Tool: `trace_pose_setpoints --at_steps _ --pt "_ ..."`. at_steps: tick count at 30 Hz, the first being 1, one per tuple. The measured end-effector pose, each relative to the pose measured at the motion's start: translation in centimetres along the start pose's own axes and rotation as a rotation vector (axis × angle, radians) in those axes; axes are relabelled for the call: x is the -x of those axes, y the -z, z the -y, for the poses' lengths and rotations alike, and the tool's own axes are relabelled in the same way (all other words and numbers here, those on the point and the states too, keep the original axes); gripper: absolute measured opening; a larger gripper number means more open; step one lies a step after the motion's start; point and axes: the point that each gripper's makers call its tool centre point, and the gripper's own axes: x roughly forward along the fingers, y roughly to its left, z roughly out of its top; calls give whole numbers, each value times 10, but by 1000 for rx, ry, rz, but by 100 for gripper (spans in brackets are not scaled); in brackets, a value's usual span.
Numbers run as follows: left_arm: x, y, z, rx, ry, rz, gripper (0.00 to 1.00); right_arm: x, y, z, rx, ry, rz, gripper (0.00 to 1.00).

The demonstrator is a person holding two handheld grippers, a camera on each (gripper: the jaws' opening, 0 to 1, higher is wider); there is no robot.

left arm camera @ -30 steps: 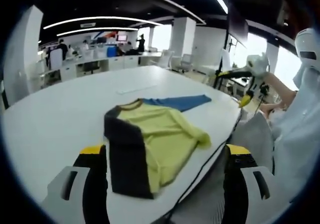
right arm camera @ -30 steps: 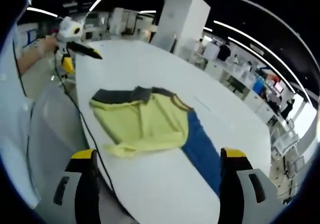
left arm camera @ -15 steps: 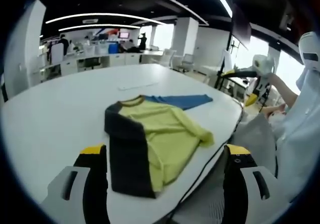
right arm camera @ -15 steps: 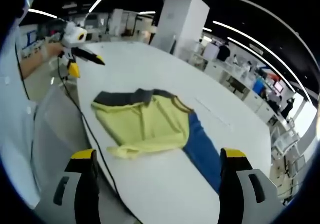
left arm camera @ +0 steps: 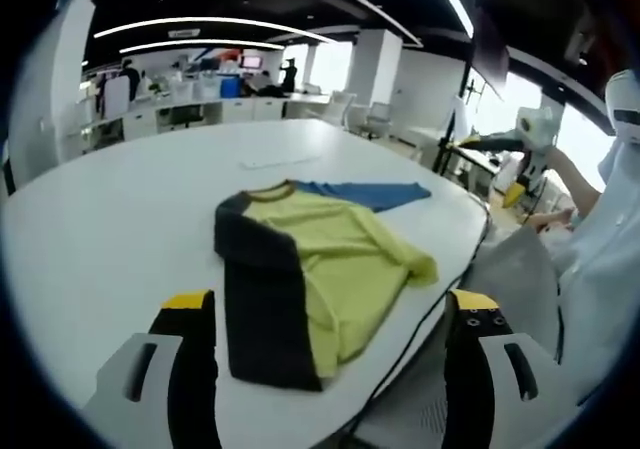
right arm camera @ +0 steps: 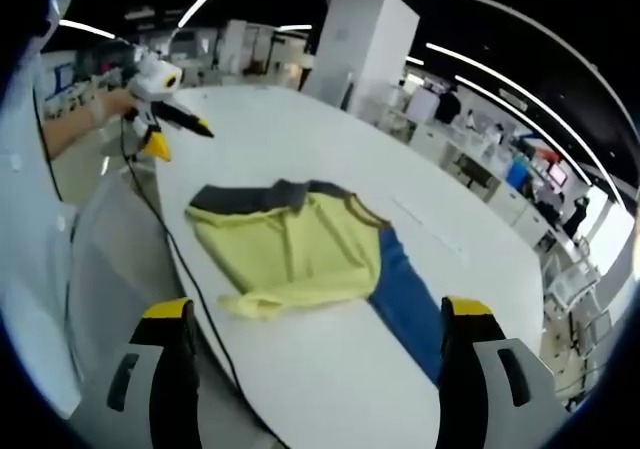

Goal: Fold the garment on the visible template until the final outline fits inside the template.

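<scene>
— What are we looking at around us?

— We see an open office with long ceiling lights and a big white table [left arm camera: 90, 239]. On it lies the shirt [left arm camera: 320, 269], partly folded: yellow body, a dark sleeve folded across near our left gripper [left arm camera: 325, 369], and a blue sleeve [left arm camera: 365, 193] stretched flat on the far side.

— And from the other side?

— In the right gripper view the shirt [right arm camera: 290, 249] sits near the table's edge [right arm camera: 300, 389], the blue sleeve [right arm camera: 405, 299] running toward our right gripper [right arm camera: 315, 369]. A black cable [right arm camera: 190, 279] curves along that edge.

— What are the claws doing?

— Both are spread wide, gripping nothing, hanging above the table short of the cloth. We also see the left gripper [right arm camera: 165, 119] off to the left, held in a hand [right arm camera: 110, 104], well apart from the shirt.
</scene>
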Motion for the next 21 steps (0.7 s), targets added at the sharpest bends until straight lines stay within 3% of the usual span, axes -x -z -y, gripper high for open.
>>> trace_pose_setpoints --at_steps 21 --pt "-5 19 -24 39 -10 -44 90 7 -3 -8 -5 5 2 100"
